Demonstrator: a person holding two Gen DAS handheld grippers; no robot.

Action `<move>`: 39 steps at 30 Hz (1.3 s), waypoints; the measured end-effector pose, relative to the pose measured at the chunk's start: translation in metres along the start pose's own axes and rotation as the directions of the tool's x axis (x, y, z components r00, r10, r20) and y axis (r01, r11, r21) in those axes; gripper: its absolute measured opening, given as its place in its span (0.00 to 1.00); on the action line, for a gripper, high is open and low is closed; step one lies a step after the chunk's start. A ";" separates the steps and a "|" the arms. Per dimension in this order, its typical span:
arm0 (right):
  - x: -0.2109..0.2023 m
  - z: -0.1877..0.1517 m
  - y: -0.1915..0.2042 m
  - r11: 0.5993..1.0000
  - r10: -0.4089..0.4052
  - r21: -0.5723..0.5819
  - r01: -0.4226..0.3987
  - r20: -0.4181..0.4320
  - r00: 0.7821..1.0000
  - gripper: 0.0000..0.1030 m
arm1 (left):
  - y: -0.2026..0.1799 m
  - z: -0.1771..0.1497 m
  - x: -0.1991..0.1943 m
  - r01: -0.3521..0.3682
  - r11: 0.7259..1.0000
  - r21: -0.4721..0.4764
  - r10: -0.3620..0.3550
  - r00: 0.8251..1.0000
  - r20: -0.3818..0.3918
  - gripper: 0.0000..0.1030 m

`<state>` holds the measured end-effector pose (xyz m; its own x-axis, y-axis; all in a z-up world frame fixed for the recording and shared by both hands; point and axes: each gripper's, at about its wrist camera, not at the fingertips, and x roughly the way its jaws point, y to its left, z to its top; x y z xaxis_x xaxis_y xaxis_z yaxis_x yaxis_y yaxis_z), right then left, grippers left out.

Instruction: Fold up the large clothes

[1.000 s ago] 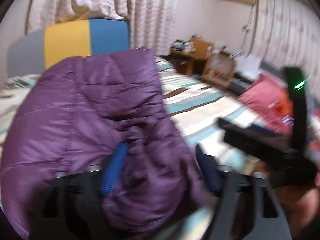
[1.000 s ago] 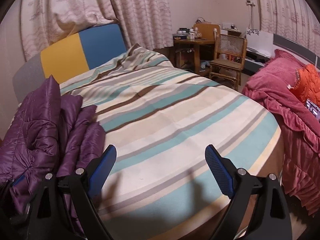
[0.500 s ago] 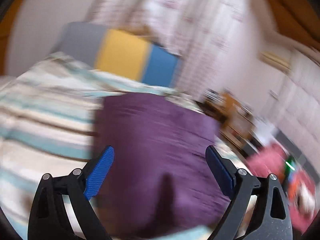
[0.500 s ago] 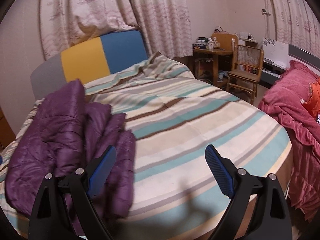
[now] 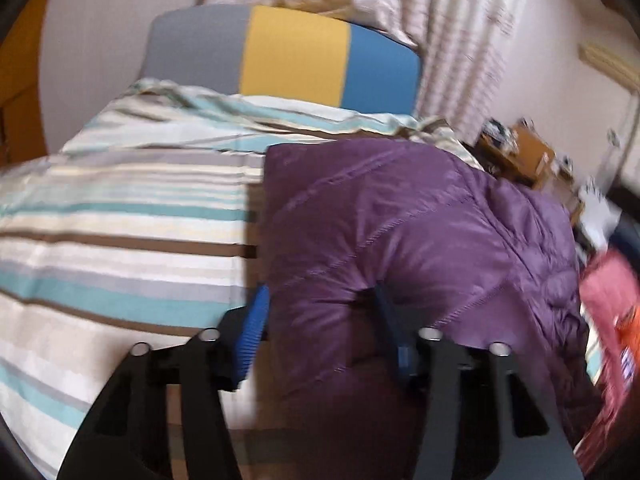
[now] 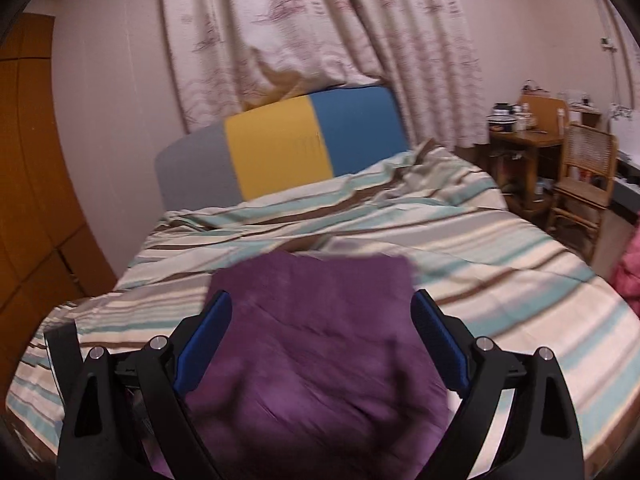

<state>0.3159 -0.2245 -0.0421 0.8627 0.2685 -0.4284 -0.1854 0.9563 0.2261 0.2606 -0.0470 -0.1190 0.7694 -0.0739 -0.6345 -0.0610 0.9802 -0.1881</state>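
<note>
A purple quilted down jacket (image 5: 400, 240) lies folded on the striped bed (image 5: 120, 240). My left gripper (image 5: 320, 328) is closed in on a thick fold of its near left edge, one blue pad outside the fabric and the other pressed into it. In the right wrist view the jacket (image 6: 320, 340) lies right in front. My right gripper (image 6: 320, 340) is open above it, its blue pads wide apart on either side of the jacket. It holds nothing.
A grey, yellow and blue headboard (image 6: 280, 152) stands at the bed's far end under patterned curtains (image 6: 320, 20). A wooden table and chair (image 6: 580, 168) stand to the right. A red blanket (image 5: 612, 300) lies at the far right. A wooden wardrobe (image 6: 32, 160) is on the left.
My left gripper went from open to closed on the jacket's edge. My right gripper swung left, from over bare bedding to over the jacket, still open.
</note>
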 end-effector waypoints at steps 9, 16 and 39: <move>0.102 -0.010 0.002 0.986 -0.116 -0.142 0.091 -0.180 0.977 0.70 | -0.011 -0.008 0.004 -0.042 0.996 0.081 0.040 0.999 0.026 0.47; 0.109 -0.057 -0.045 0.975 -0.192 -0.140 0.173 -0.140 0.971 0.74 | -0.028 -0.012 0.006 -0.040 0.992 0.124 0.031 0.997 0.069 0.49; 0.128 -0.062 -0.072 0.986 -0.164 -0.044 0.158 -0.212 0.963 0.82 | -0.012 0.059 0.036 -0.047 0.973 -0.228 0.028 0.996 -0.086 0.78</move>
<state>0.4105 -0.2512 -0.1677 0.7618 0.1263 -0.6354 -0.0669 0.9909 0.1167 0.3269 -0.0508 -0.0954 0.7098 -0.0622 -0.7017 -0.2402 0.9151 -0.3240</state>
